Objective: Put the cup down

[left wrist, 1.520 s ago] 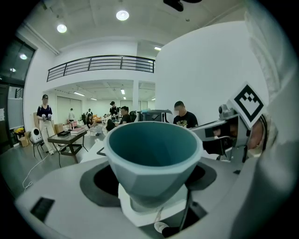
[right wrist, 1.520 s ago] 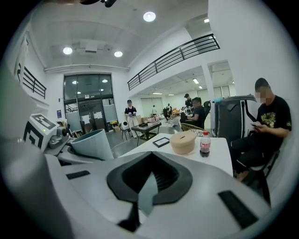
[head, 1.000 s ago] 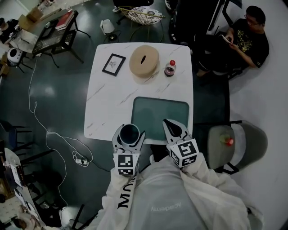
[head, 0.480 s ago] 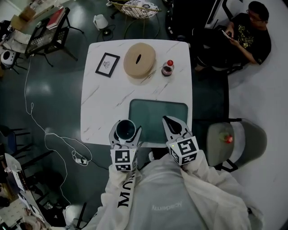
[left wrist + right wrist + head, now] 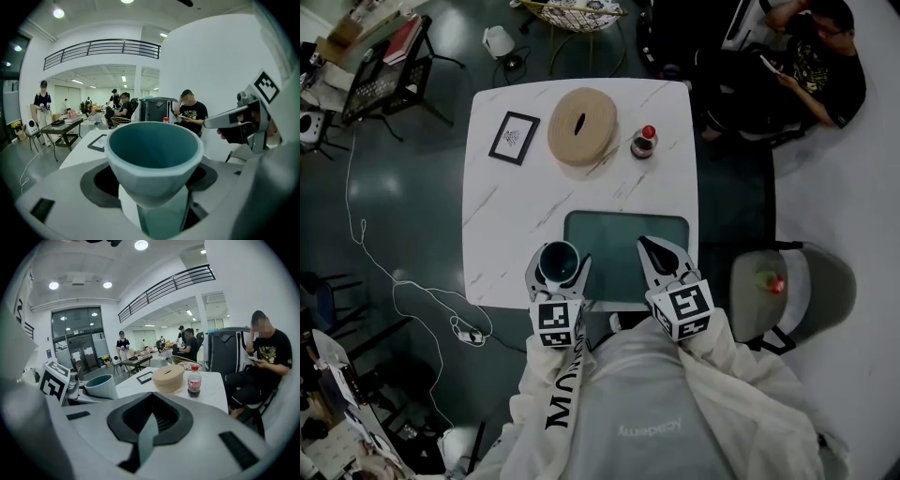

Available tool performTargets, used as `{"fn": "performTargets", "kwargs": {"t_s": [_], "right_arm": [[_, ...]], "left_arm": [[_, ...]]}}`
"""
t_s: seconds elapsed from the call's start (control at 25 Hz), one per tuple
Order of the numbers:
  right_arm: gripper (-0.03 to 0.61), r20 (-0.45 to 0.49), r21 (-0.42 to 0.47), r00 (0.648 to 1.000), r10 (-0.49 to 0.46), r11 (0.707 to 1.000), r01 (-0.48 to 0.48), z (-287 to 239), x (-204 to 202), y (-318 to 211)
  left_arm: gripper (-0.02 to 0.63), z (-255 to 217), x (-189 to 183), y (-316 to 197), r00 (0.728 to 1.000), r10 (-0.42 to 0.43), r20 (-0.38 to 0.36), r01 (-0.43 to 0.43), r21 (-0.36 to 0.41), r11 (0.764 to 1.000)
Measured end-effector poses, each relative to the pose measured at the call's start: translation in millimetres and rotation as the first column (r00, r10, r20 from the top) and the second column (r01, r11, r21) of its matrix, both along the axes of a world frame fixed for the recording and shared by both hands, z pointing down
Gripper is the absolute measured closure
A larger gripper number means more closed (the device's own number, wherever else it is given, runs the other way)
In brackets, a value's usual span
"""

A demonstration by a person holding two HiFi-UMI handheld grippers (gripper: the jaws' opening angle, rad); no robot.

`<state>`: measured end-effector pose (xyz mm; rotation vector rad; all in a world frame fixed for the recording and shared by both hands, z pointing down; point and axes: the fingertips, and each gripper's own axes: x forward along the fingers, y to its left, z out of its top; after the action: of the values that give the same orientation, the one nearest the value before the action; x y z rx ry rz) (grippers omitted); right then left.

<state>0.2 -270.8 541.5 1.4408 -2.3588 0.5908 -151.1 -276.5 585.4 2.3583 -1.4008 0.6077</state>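
While our left gripper [image 5: 560, 278] clasps the teal cup [image 5: 560, 259] upright between jaws spread wide, pads against its sides, the cup hangs over the near edge of the white marble table [image 5: 506, 220], just left of the dark green mat [image 5: 623, 234]; we cannot tell whether its base touches the top. Our right gripper [image 5: 654, 251] hovers over the mat's near right part, jaws together and empty. Farther back on the table we see a framed picture [image 5: 514, 138], a round tan box [image 5: 581, 125] and a red-capped bottle [image 5: 644, 142].
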Motion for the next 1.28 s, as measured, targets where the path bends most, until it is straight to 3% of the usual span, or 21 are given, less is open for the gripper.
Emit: {"fn": "performTargets", "kwargs": {"t_s": [1.28], "right_arm": [[0.574, -0.042, -0.097, 0.998, 0.050, 0.994, -0.054, 35, 27, -35]], "left_arm": [[0.225, 78, 10, -57, 1.000, 0.017, 0.008, -0.016, -0.063, 0.998]]}}
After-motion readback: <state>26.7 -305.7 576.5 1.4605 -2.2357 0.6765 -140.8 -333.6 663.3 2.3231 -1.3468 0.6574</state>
